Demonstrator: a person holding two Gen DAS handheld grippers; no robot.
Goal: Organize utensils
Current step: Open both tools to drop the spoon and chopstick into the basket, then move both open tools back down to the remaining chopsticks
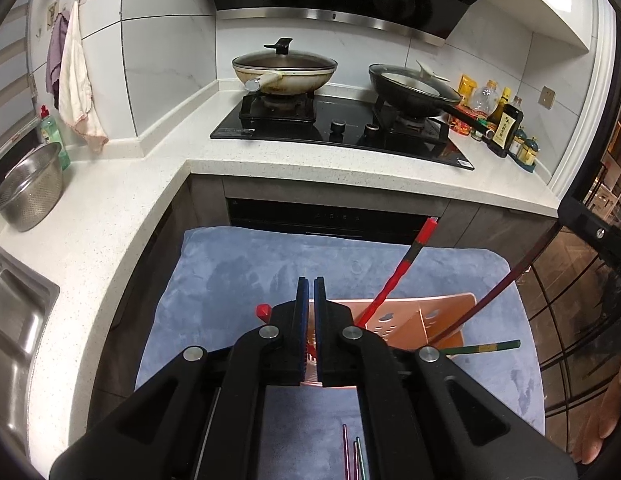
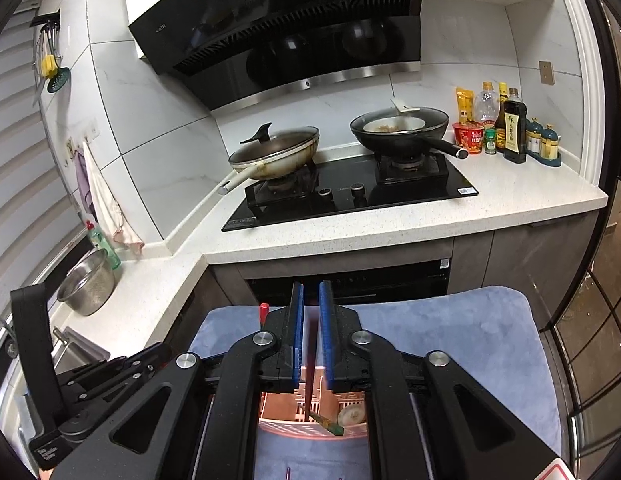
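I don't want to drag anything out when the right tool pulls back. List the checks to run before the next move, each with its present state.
1. Dark brown chopstick has its lower end inside the pink perforated utensil holder: ok.
2. Right tool pads are off that chopstick: ok, they look just clear of it.
3. Left tool is shut with nothing in it: ok.
4. Holder stands upright on the blue plush mat: ok.
5. Every utensil is put away: not ok, thin metal chopsticks lie loose on the mat.
6. Green chopstick is seated in the holder: cannot tell.
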